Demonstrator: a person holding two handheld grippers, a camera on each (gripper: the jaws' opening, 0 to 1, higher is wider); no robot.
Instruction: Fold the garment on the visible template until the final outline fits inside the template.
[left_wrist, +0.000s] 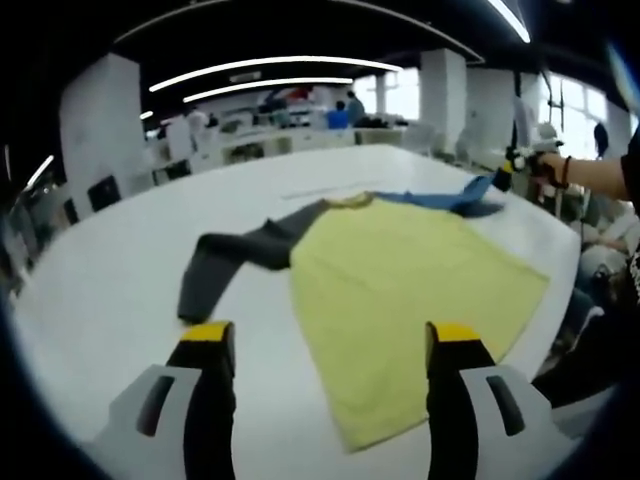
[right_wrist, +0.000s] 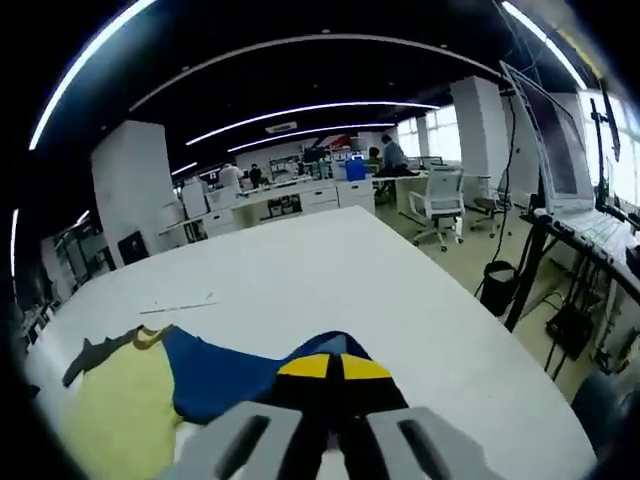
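A long-sleeved shirt lies flat on the white table (left_wrist: 120, 290). Its body is yellow (left_wrist: 400, 290), one sleeve is grey (left_wrist: 235, 260) and the other blue (left_wrist: 450, 198). My left gripper (left_wrist: 330, 335) hangs open above the table just short of the hem, nothing between its yellow-tipped fingers. At the far right a person's hand holds my right gripper (left_wrist: 515, 165) at the end of the blue sleeve. In the right gripper view the right gripper (right_wrist: 335, 367) is shut on the blue sleeve (right_wrist: 230, 375), with the yellow body (right_wrist: 120, 410) and the collar (right_wrist: 150, 338) to its left.
A thin pale strip (right_wrist: 180, 307) lies on the table (right_wrist: 330, 270) beyond the collar. Off the table's right edge stand a monitor rig (right_wrist: 560, 200), a dark bin (right_wrist: 497, 285) and an office chair (right_wrist: 440, 205). Desks and people fill the far background.
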